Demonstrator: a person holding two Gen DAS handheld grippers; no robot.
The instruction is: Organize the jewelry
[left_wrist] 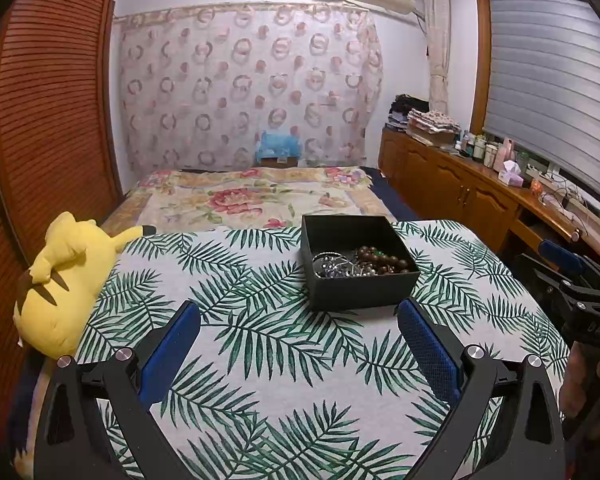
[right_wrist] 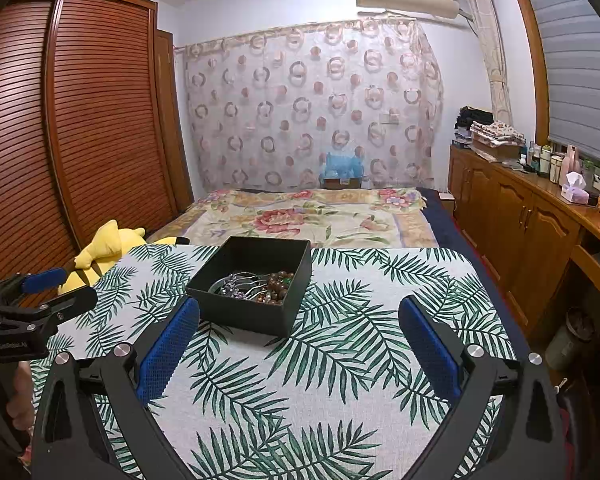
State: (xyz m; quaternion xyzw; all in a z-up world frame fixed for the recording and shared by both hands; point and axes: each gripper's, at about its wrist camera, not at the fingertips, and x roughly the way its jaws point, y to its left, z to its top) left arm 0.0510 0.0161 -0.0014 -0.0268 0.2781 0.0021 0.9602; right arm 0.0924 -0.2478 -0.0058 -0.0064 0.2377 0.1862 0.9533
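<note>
At the bottom of the left wrist view the left gripper (left_wrist: 299, 330) holds its blue-padded fingers wide apart with nothing between them, above a cloth printed with green palm leaves (left_wrist: 260, 360). The right gripper (right_wrist: 299, 330) fills the bottom of its own view the same way, fingers spread and empty over the same cloth. Just beyond the fingertips, at mid-frame, an open black box (left_wrist: 356, 264) sits on the cloth; in the right wrist view it lies left of centre, close to the left-hand fingertip. Inside it rest a string of brown wooden beads (left_wrist: 380, 261) toward the right and a tangle of silvery jewelry (left_wrist: 332, 266) toward the left. A yellow plush toy (left_wrist: 66, 280) lies at the cloth's edge on the left of the frame. Farther back stretches a bed with a floral cover (left_wrist: 252, 196), a slatted wooden wardrobe (right_wrist: 80, 120) at the left, a wooden cabinet (right_wrist: 520, 216) along the right, and a patterned curtain (left_wrist: 244, 88) on the far wall.
</note>
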